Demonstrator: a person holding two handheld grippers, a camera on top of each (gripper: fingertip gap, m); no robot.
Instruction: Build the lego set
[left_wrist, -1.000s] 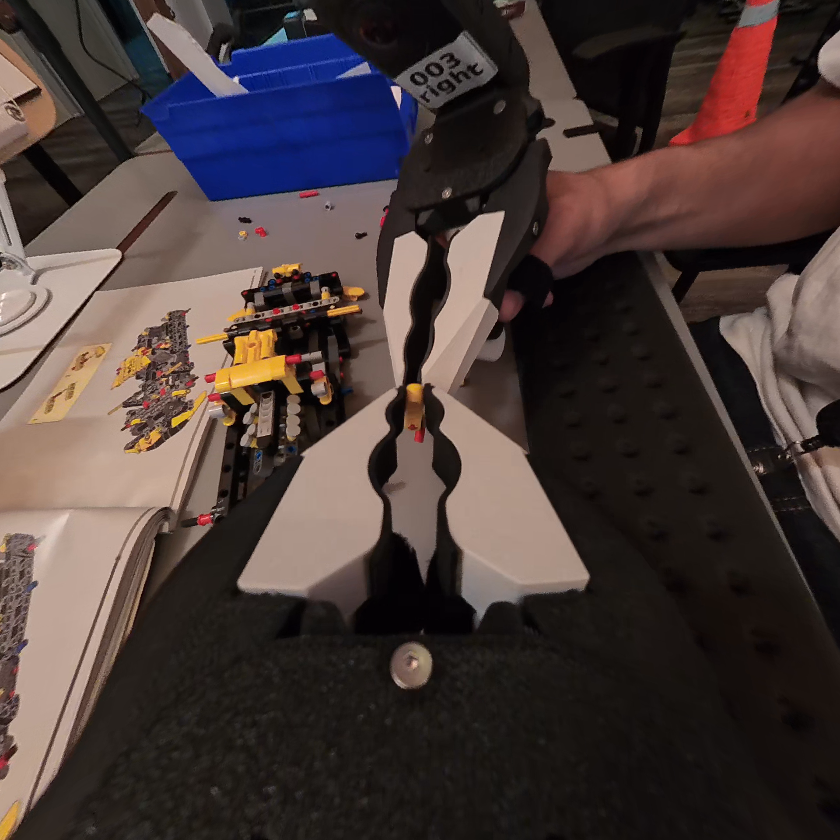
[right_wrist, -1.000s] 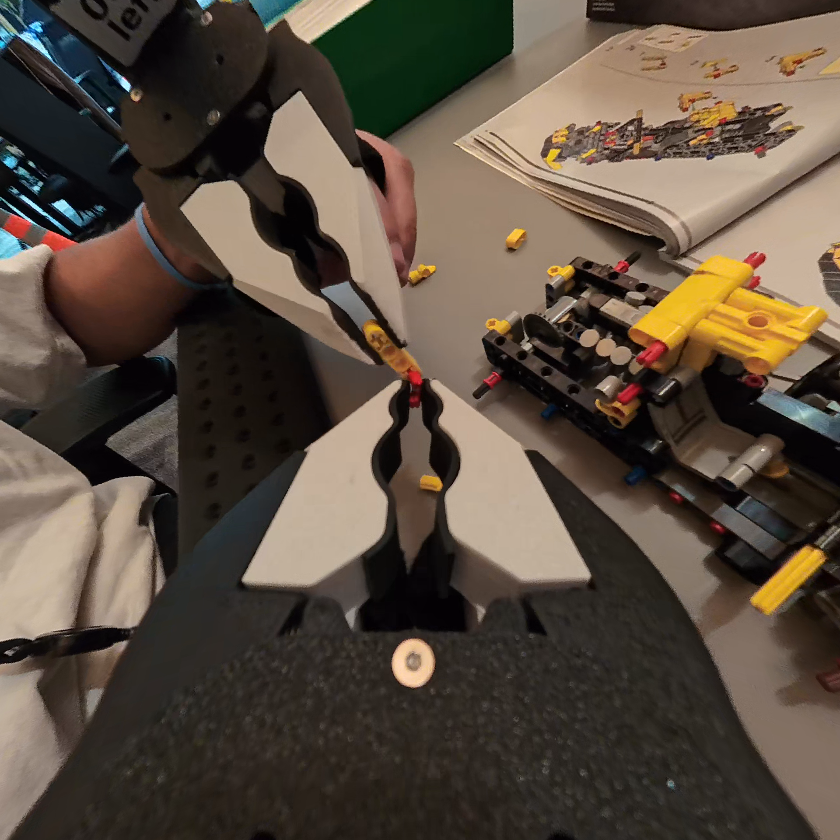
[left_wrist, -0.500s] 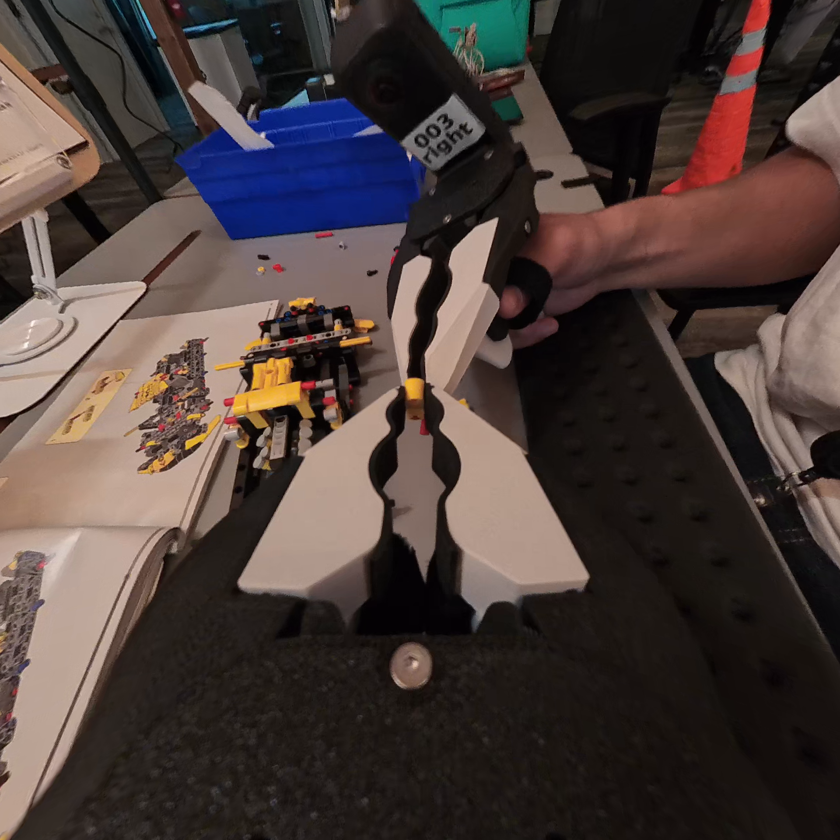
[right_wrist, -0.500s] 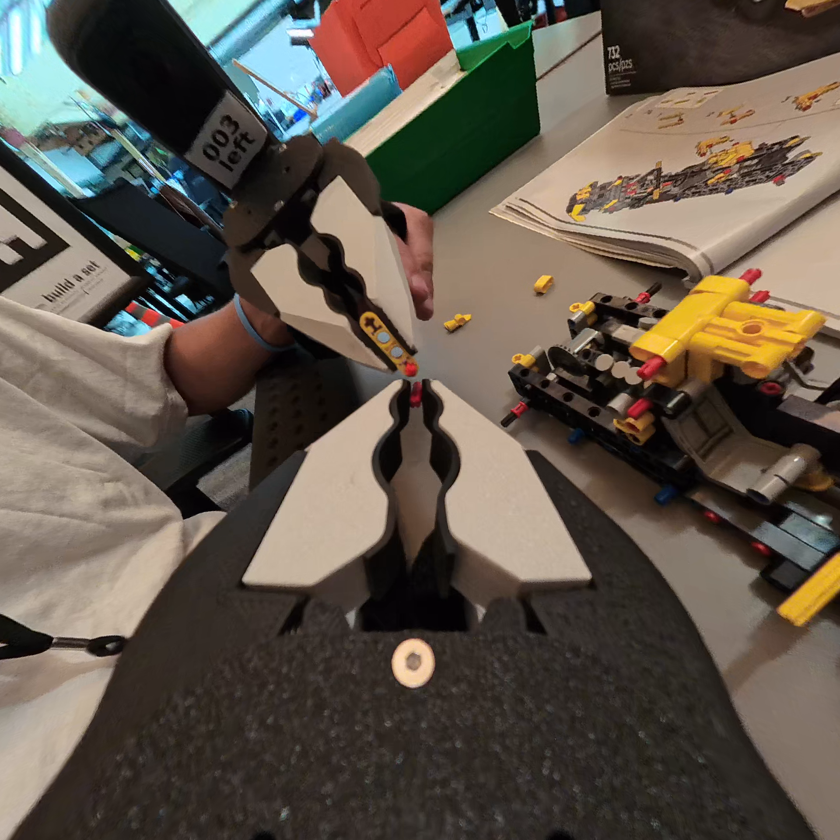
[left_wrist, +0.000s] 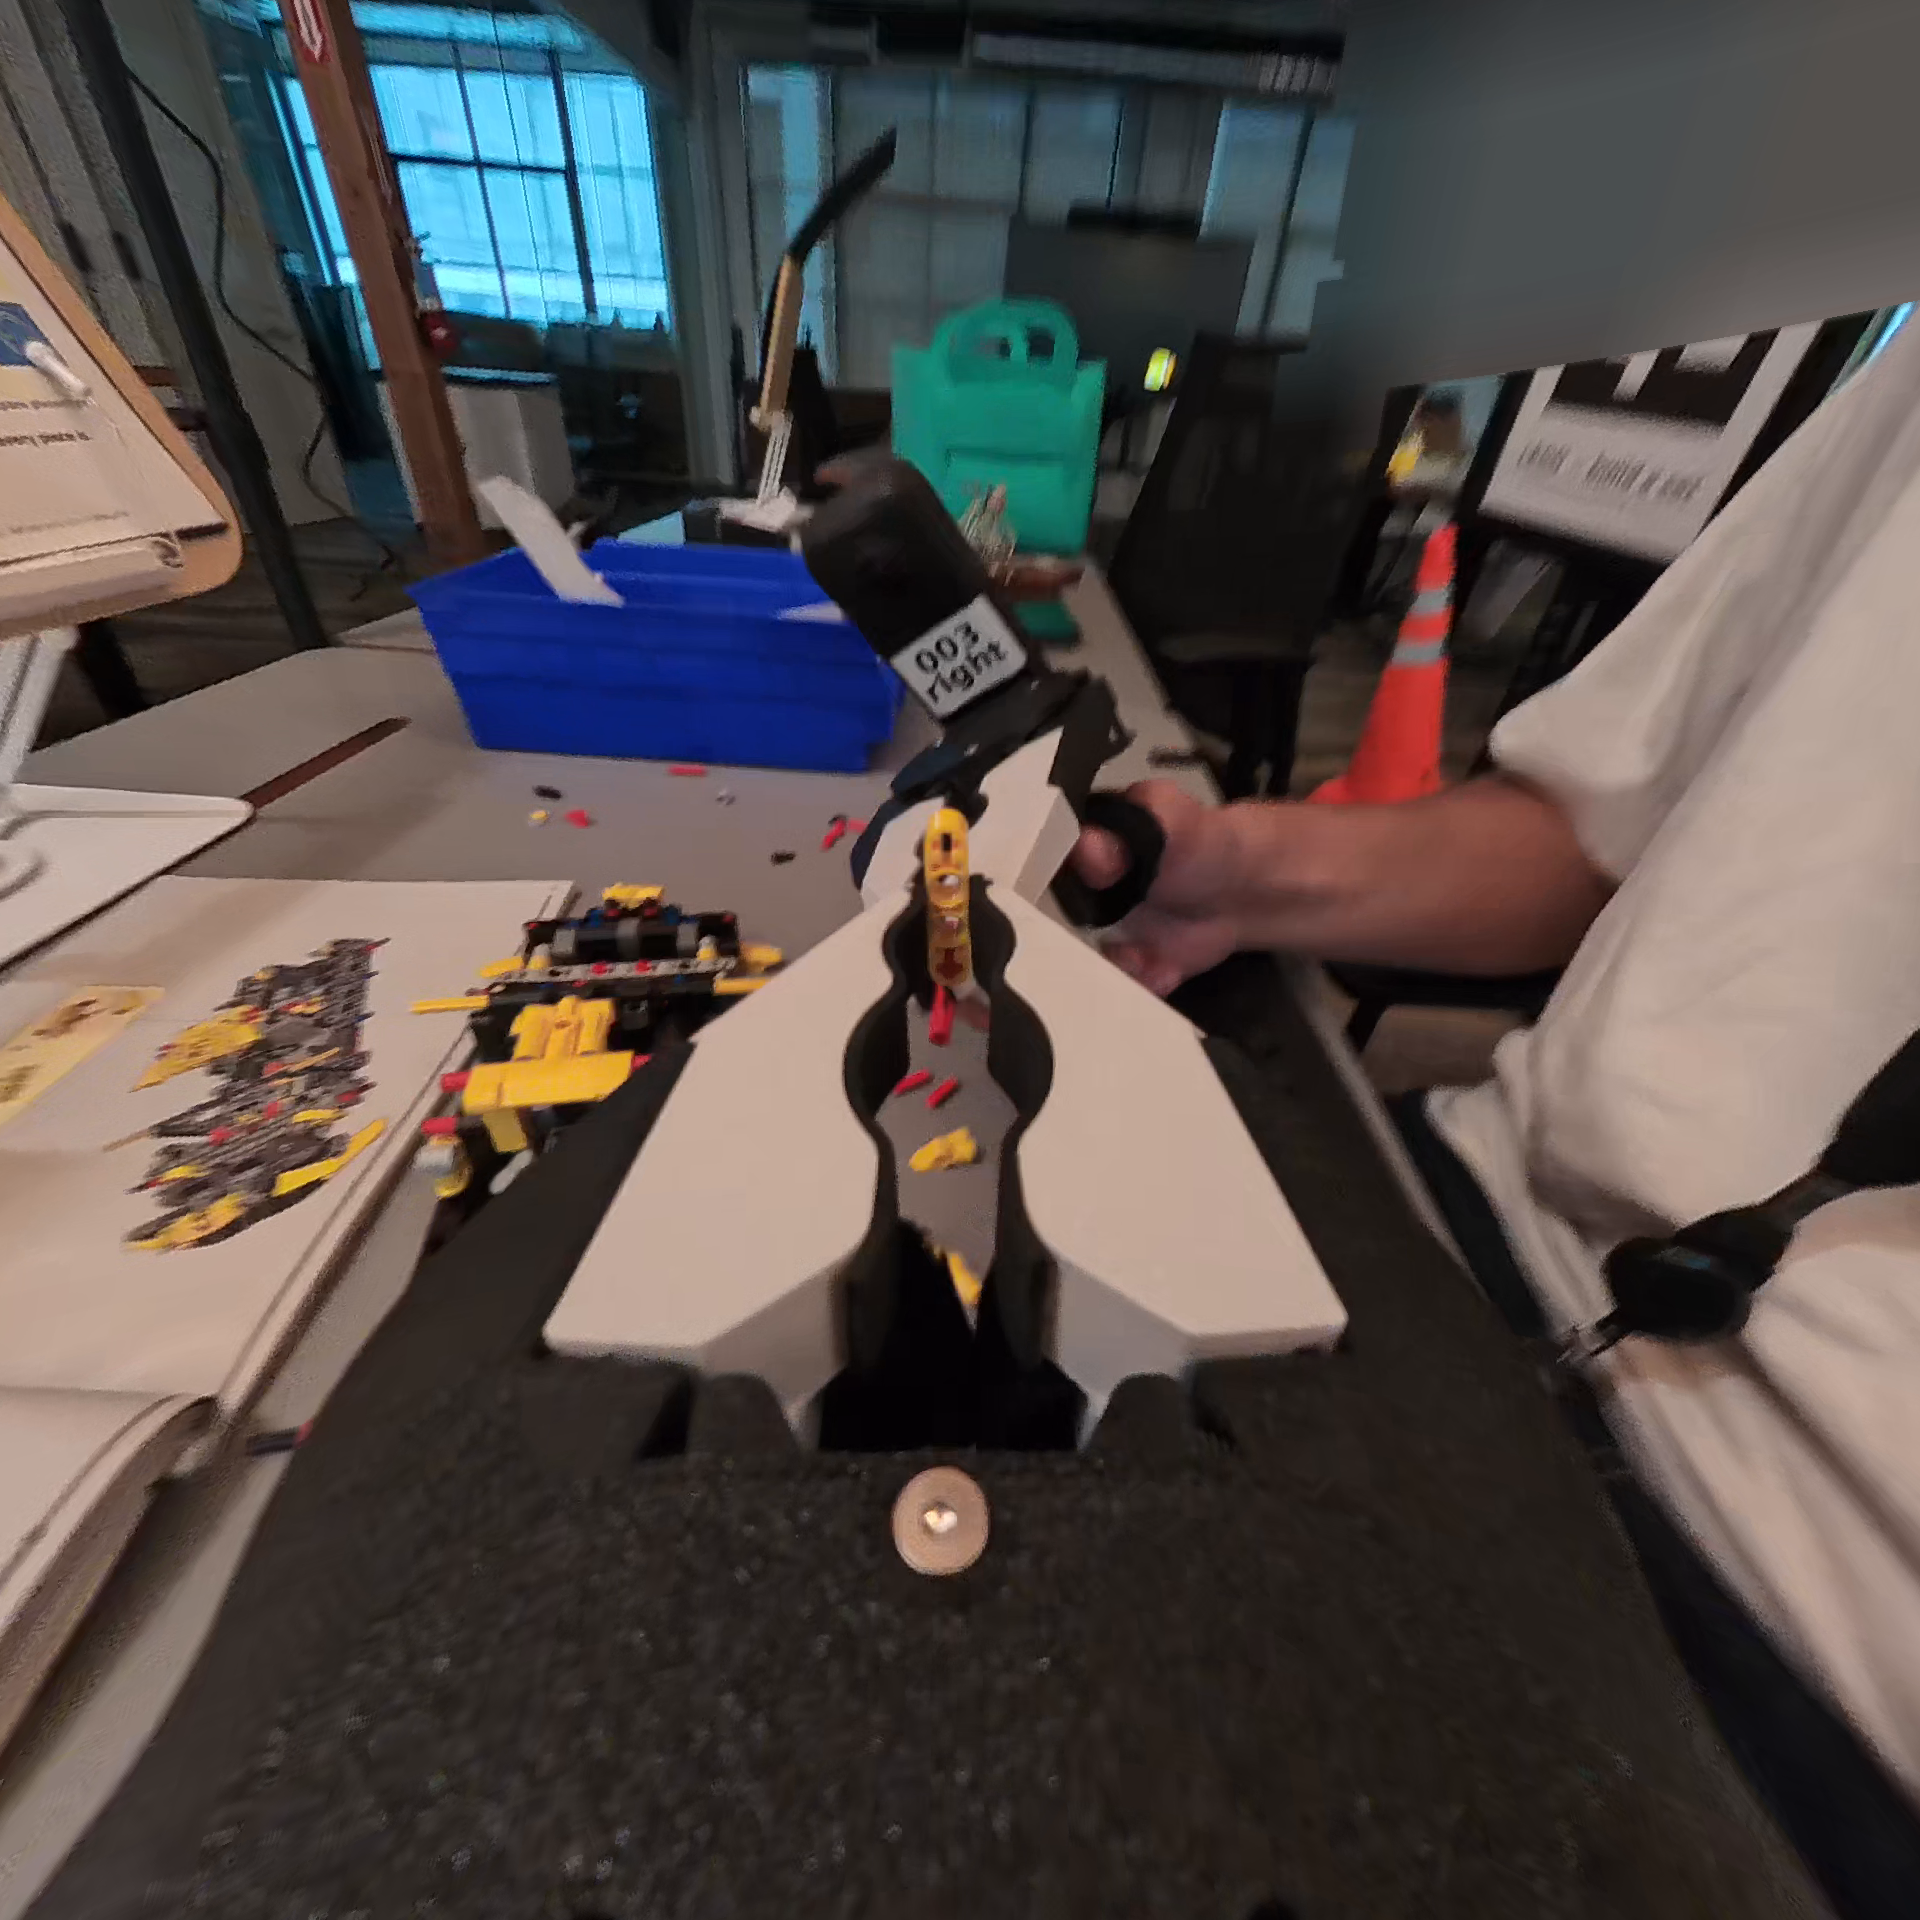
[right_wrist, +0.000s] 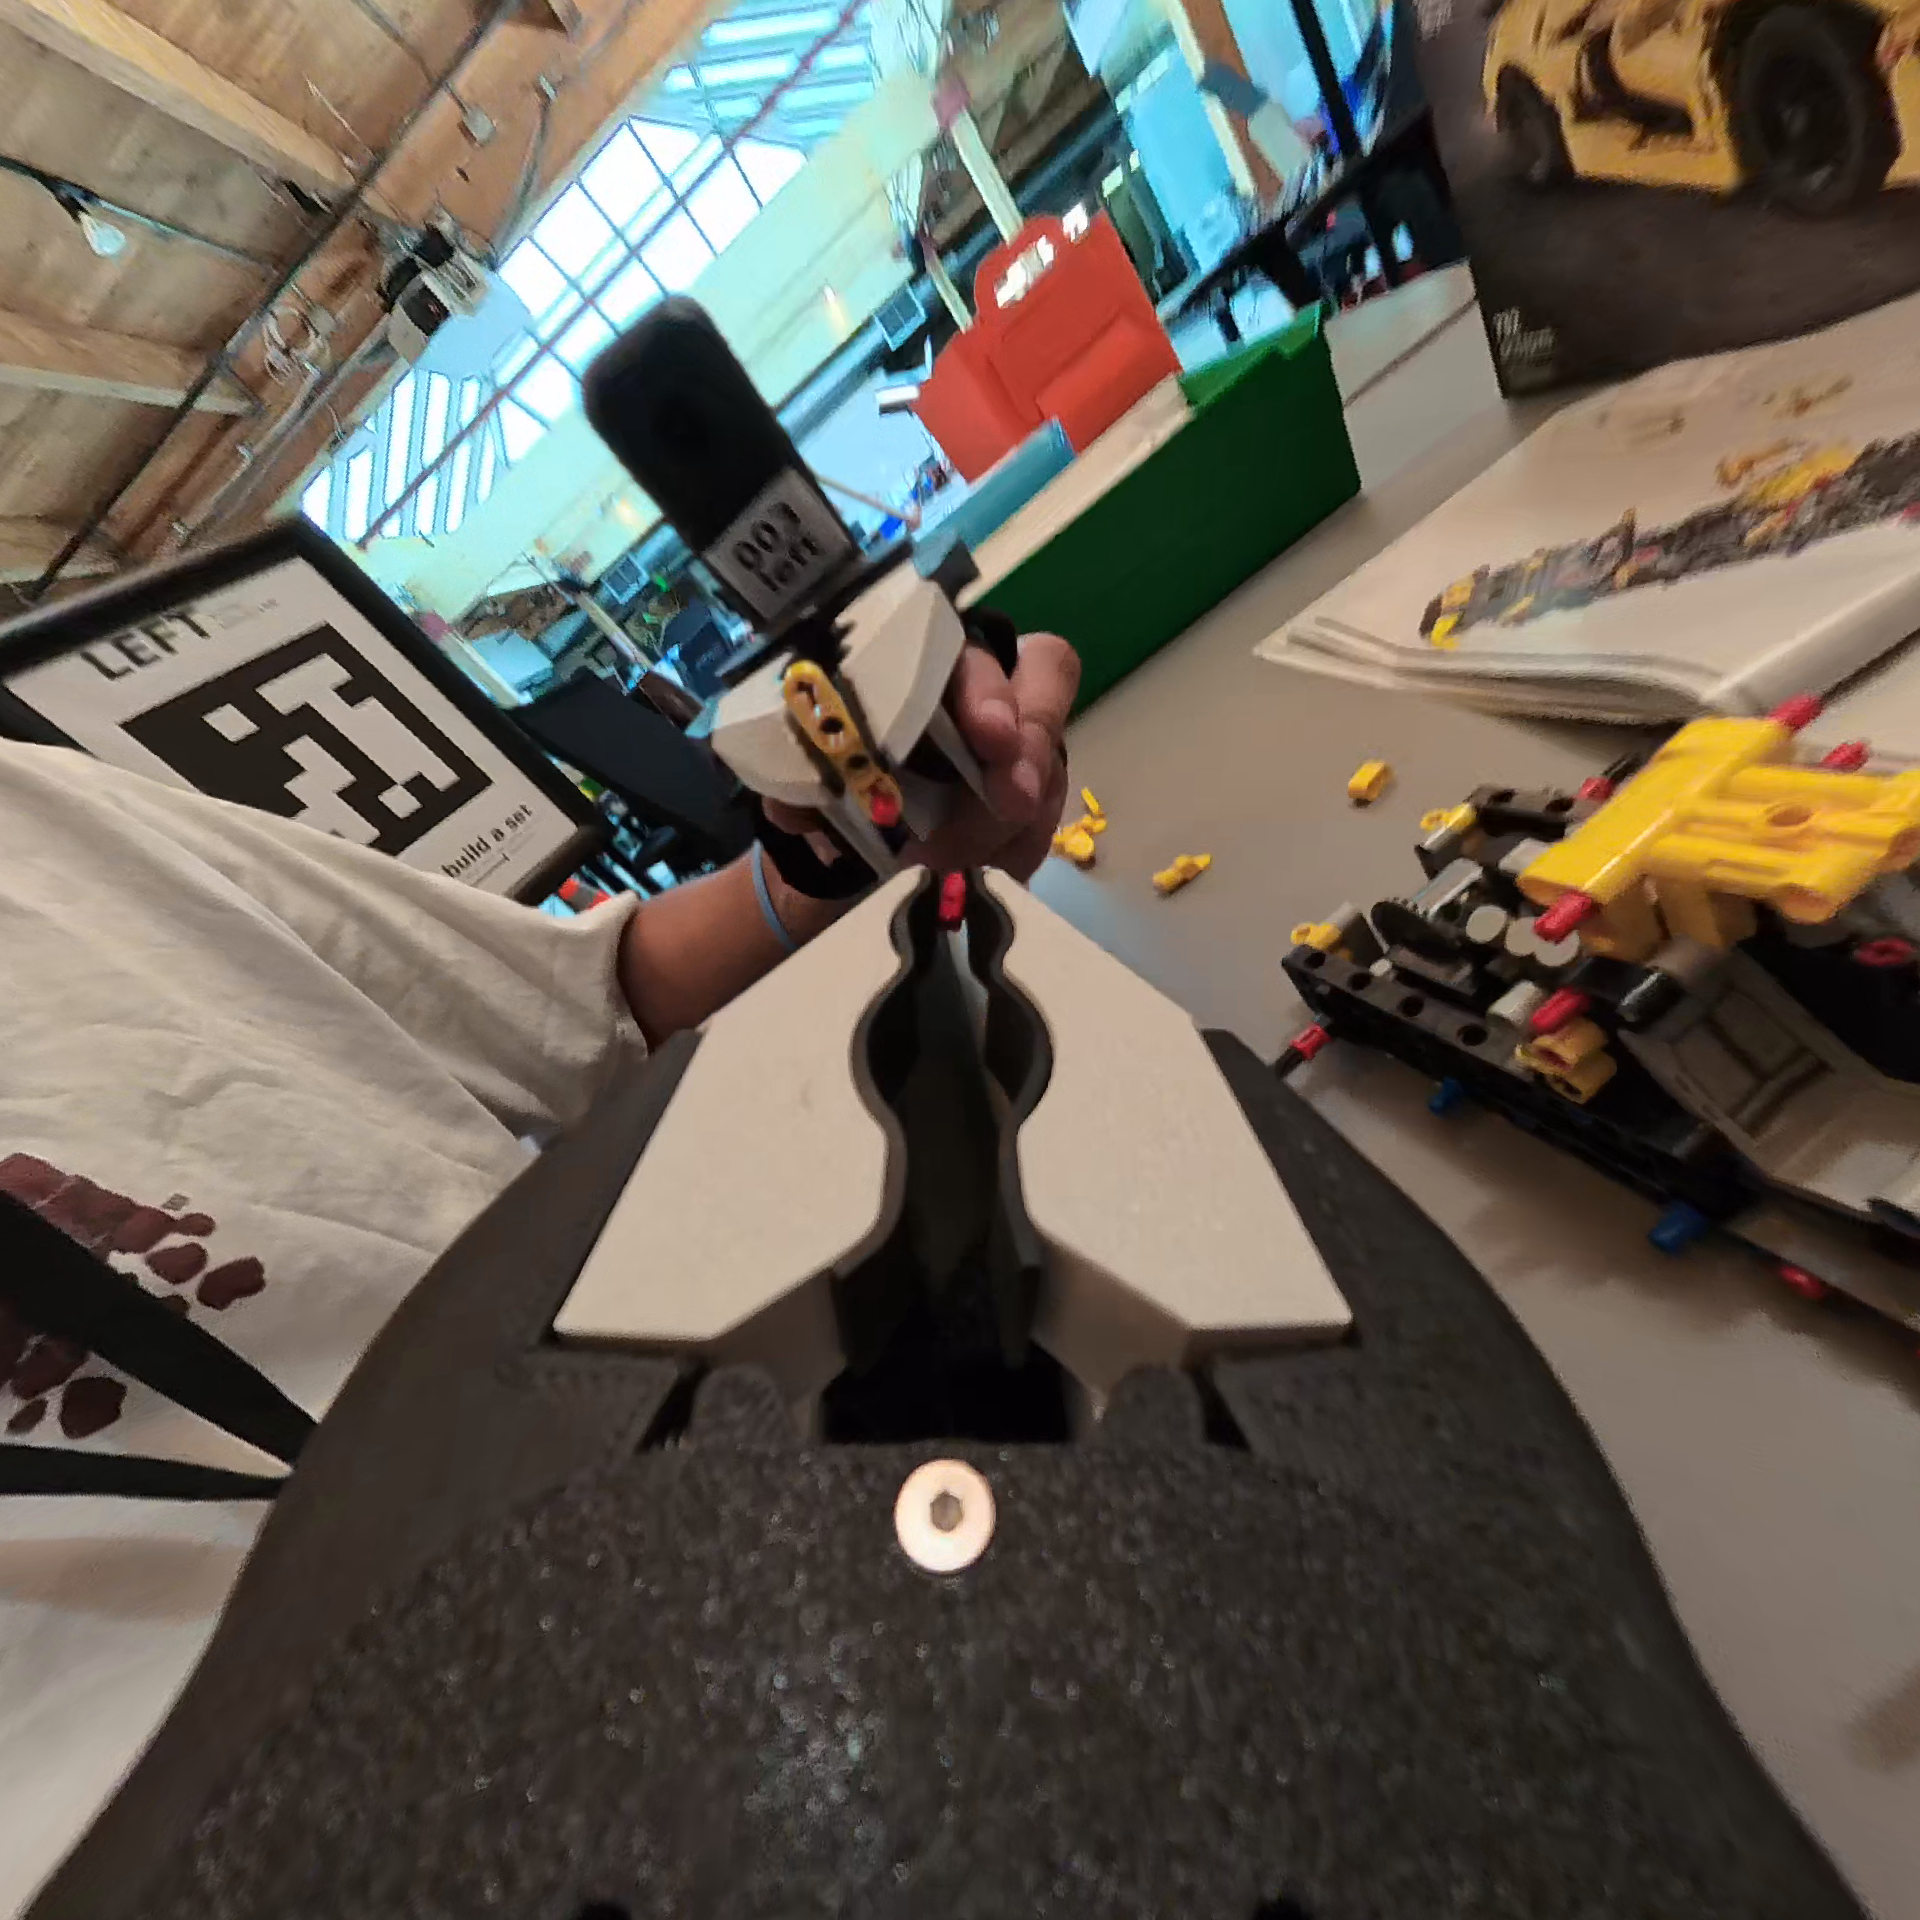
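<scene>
My left gripper (left_wrist: 948, 920) is shut on a yellow holed beam (left_wrist: 948, 883), held upright above the table, with a red pin (left_wrist: 940, 1013) sticking out of its lower end. My right gripper (right_wrist: 951, 883) is shut on a small red pin (right_wrist: 951, 899). In the right wrist view the beam (right_wrist: 826, 722) sits between the left gripper's fingers (right_wrist: 914, 675), a short gap beyond my red pin. The right gripper's fingers (left_wrist: 1023, 821) show just behind the beam. The half-built black and yellow model (left_wrist: 603, 997) (right_wrist: 1621, 935) lies on the table.
Open instruction booklets (left_wrist: 260, 1039) (right_wrist: 1662, 592) lie beside the model. A blue bin (left_wrist: 665, 665) and a green bin (right_wrist: 1174, 530) stand further back. Loose yellow pieces (right_wrist: 1179, 873) and red pins (left_wrist: 920, 1086) are scattered on the grey table (right_wrist: 1195, 748). A set box (right_wrist: 1683, 177) stands behind. Left and right tips are no more than a few centimetres apart.
Both grippers have lifted and tilted up from the table. The right gripper's red pin met the beam's end a second ago; now a small gap separates them.
</scene>
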